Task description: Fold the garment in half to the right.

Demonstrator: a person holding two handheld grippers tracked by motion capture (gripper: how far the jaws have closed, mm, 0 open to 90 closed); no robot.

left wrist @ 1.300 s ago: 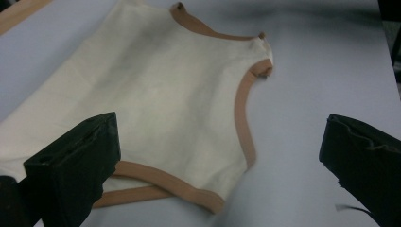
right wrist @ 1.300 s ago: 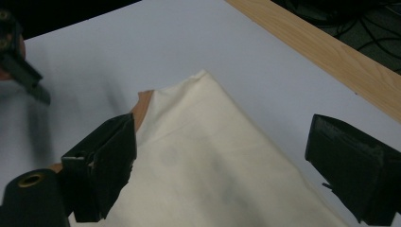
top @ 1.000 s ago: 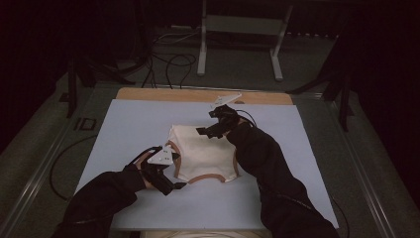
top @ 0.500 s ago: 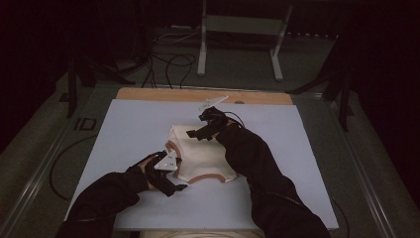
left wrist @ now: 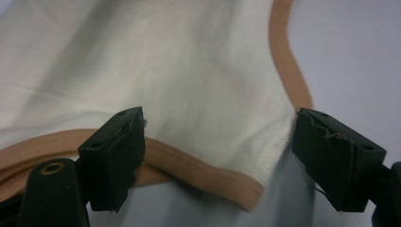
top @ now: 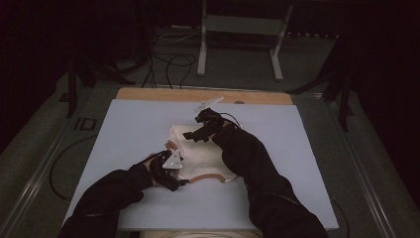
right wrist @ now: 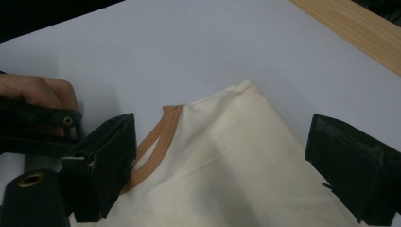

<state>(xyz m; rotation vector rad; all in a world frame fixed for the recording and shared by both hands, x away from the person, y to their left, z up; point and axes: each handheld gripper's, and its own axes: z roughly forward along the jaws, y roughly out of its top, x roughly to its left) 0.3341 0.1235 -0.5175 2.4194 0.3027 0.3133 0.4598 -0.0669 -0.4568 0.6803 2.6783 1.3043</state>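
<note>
We find the cream garment (top: 200, 153) with tan trim at frame centre on the blue mat (top: 124, 129). Left gripper (left wrist: 215, 163) and right gripper (right wrist: 220, 165) gape wide, empty, straddling its edges. Apparently mid-folding; next, clamp the trim.

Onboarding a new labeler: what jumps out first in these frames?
A cream garment with tan trim lies folded mid-way on the pale blue mat, bright against the dark room. Both grippers are on it with jaws open: the left gripper at its near left corner, straddling the trim, and the right gripper over its far edge. Black sleeves come in from the bottom of the high view.
</note>
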